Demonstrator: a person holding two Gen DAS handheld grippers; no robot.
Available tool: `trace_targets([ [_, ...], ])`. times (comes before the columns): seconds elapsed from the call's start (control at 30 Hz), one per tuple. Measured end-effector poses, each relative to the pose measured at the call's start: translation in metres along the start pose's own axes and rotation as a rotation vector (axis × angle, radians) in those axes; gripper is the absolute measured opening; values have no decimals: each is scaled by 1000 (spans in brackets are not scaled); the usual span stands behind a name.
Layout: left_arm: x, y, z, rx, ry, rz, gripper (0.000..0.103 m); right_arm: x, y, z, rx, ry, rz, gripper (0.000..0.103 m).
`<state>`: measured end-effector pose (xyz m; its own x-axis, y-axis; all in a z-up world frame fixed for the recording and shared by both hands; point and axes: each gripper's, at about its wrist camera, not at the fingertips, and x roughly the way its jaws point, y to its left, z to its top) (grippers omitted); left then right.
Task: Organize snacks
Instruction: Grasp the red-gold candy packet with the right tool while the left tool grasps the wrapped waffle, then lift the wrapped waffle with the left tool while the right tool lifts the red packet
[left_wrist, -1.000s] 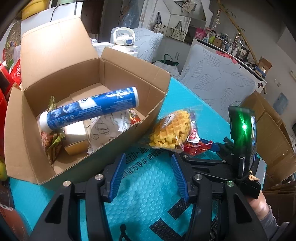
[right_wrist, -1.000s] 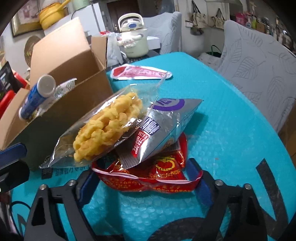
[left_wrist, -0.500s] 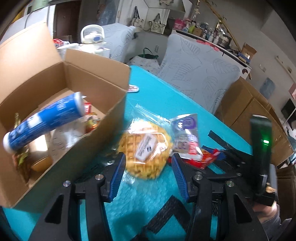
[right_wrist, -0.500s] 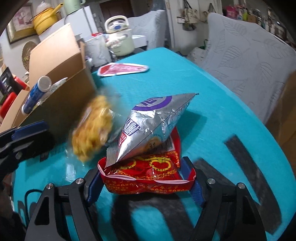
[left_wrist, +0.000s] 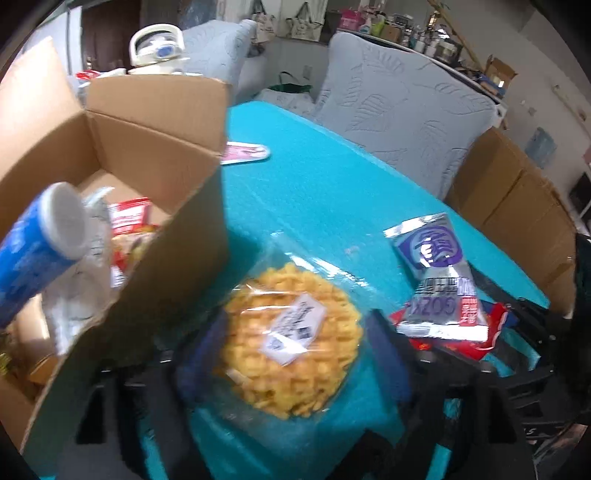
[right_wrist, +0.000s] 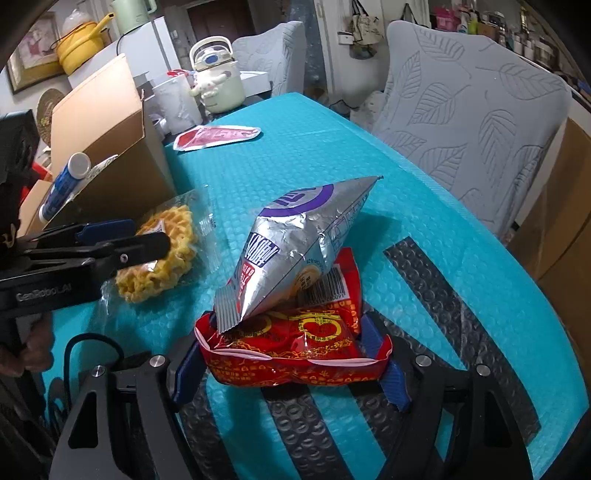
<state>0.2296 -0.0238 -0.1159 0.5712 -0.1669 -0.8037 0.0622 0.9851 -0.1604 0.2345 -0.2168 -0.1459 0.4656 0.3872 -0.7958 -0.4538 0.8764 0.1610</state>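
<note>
The waffle pack (left_wrist: 291, 339) lies flat on the teal bubble-wrap table cover (left_wrist: 332, 192), right between the fingers of the left gripper (left_wrist: 291, 354), and those jaws have just been opening; they stand wide on either side of the clear wrapper, though the blur hides whether a pad brushes it. Just left of that gripper, the open cardboard box (left_wrist: 155, 155), a blue tube with a white cap (left_wrist: 40, 243) leaning on its near wall, red packets underneath. Over to the right gripper (right_wrist: 291, 365): blue pads (right_wrist: 388, 365) pressed against both ends of the red snack bag (right_wrist: 295, 350), gripping it across its width. A silver and purple foil bag (right_wrist: 295, 243) rests tilted on top of the red one. Farther ahead of both grippers, a flat red and white pouch (right_wrist: 216, 137) lies alone near the table's far edge, beside the box's corner.
</note>
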Motion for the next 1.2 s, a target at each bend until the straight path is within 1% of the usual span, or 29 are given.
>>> trace_targets([
  [0.03,3,-4,0,21,9,-1,95,0,0,0,0,0,1,79],
  [0.07,6,-9,0,55,13,14,100,-1,-1,0,1,0,4,79],
  [0.1,10,-15,1,89,20,36,103,-1,-1,0,2,0,7,79],
  [0.23,27,-38,-4,251,43,200,103,-3,0,-4,-15,-3,-1,80],
  [0.27,28,-40,-5,275,32,215,103,-4,0,-5,-23,-3,-10,80],
  [0.4,23,-36,-8,266,19,185,101,-5,-2,-5,-14,-2,1,80],
  [0.5,17,-32,-13,260,11,210,88,-7,-1,-8,-26,-4,-3,80],
  [0.53,14,-31,-15,255,12,215,79,-7,0,-9,-29,-5,-4,79],
  [0.57,10,-31,-17,252,15,222,75,-8,0,-10,-31,-5,-6,79],
  [0.63,4,-35,-22,260,26,209,71,-10,1,-12,-31,-4,-2,79],
  [0.83,-13,-44,-38,237,40,154,68,-22,4,-29,-38,2,10,79],
  [0.97,-23,-54,-51,211,53,111,64,-34,8,-46,-47,10,18,79],
  [1.07,-32,-58,-61,190,64,79,64,-42,10,-57,-52,17,29,79],
  [1.2,-38,-63,-74,178,63,62,64,-52,13,-73,-63,19,36,79],
])
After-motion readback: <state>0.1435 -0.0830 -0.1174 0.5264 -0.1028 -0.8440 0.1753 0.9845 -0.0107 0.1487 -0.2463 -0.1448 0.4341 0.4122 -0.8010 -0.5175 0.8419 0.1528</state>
